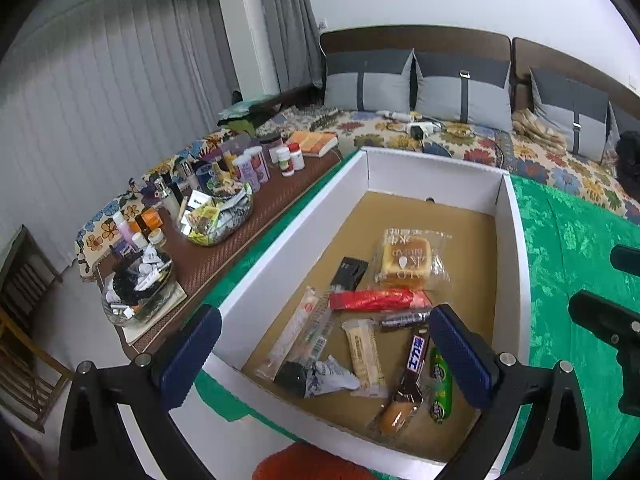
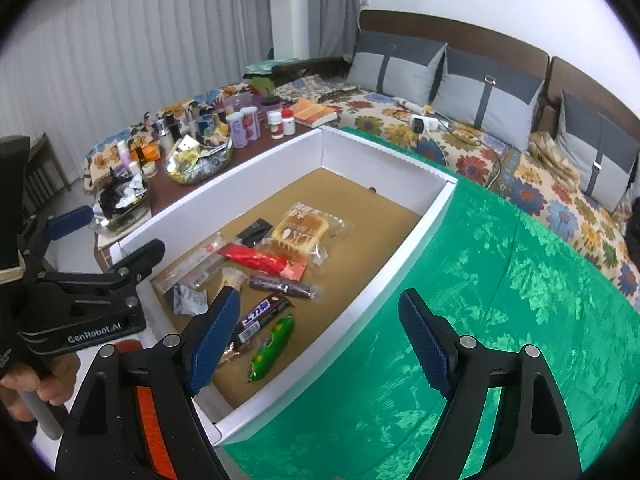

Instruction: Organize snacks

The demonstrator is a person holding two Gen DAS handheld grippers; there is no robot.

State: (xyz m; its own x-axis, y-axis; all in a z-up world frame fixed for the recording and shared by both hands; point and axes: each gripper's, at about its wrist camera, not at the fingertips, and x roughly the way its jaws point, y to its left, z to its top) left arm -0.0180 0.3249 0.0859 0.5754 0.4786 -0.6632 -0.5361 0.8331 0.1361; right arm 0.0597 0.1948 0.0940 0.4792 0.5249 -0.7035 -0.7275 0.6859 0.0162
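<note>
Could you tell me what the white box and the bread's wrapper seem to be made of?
White box: probably corrugated cardboard, matte white walls, wavy cut top edge, brown floor. Bread wrapper: clear, glossy plastic film, seemingly; the loaf shows through and the film crinkles and glints.

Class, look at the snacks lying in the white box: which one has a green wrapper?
The small green packet at the near end, beside the dark chocolate bar; every other wrapper is red, dark, clear or pale.
</note>
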